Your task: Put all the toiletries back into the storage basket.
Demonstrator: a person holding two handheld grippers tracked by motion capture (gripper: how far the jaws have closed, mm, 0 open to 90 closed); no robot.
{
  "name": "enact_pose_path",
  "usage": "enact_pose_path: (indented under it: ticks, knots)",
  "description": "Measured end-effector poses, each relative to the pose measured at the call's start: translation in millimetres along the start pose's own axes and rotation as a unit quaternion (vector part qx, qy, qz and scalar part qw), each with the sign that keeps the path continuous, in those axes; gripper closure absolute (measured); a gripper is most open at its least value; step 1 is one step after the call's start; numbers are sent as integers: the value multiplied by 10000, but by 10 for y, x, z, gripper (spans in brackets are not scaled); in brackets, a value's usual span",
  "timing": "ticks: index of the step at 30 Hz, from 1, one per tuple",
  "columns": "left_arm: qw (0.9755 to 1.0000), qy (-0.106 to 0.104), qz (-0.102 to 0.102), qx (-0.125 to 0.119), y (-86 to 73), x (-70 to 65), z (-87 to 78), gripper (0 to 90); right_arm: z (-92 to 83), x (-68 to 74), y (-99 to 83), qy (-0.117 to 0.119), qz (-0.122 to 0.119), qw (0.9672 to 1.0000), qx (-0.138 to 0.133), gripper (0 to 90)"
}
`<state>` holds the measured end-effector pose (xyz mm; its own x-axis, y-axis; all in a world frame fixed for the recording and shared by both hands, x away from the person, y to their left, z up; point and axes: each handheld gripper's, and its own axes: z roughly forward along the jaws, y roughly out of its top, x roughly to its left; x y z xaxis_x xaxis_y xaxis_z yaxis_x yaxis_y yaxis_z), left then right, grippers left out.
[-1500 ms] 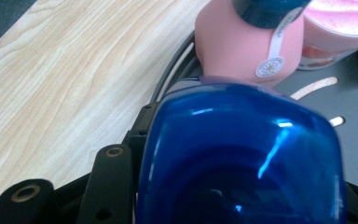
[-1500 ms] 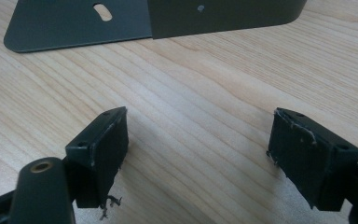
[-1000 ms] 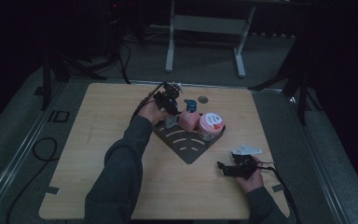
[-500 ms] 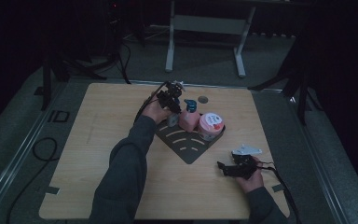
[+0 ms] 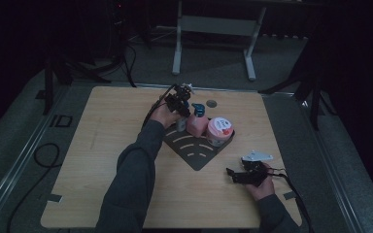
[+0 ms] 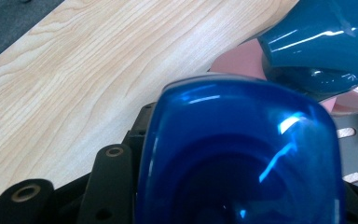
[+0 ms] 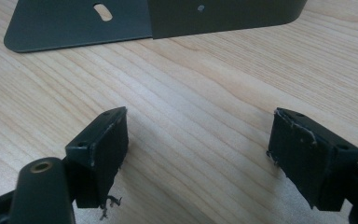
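My left gripper (image 5: 179, 104) is up at the far-centre of the light wooden table (image 5: 107, 141), w/ its jaws about half apart and closed round a small clear bottle w/ a glossy blue squarish cap (image 6: 242, 158). In the left gripper view that cap sits right betw. my two black jaws, close to the lens, so I've got hold of it. The bottle stands at the far-left corner of the dark grey slotted metal rack (image 5: 196, 150), just beside the pink bottle w/ the teal pump top (image 5: 196, 124); the teal top (image 6: 321, 46) shows just past the blue cap in the left gripper view, pink body under it. To the right of the pink bottle, still on the rack, stands a round pink tub w/ a printed lid (image 5: 219, 131). A small dark round disc (image 5: 211, 103) lies on the table beyond them, apart from the rack.

My right gripper (image 5: 240, 175) rests low on the table near the right-front edge, well apart from the bottles. Its jaws are wide apart w/ nothing betw. them, just bare wood, and the rack's near edge (image 7: 121, 23) lies ahead of them.
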<state>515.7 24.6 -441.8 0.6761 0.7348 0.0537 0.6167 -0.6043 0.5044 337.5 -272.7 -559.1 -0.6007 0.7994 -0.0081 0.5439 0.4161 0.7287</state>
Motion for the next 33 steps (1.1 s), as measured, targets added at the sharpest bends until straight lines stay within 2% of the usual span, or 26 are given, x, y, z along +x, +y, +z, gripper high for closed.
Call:
enact_pose_path:
  ticks: [17, 22, 24, 33]
  knots:
    - [9999, -89, -95, -44, -16, 34, 22, 529, 0, 2, 0, 1, 9, 10000, -1, 195]
    - [9999, 14, -124, 46, -42, 22, 74, 430, 0, 3, 0, 4, 8, 10000, -1, 193]
    - [9999, 32, -148, 58, -52, 23, 81, 429, 0, 4, 1, 6, 13, 10000, 2, 193]
    - [9997, -64, -202, -101, -54, 41, -32, 415, 1, 2, 0, 4, -4, 10000, -4, 193]
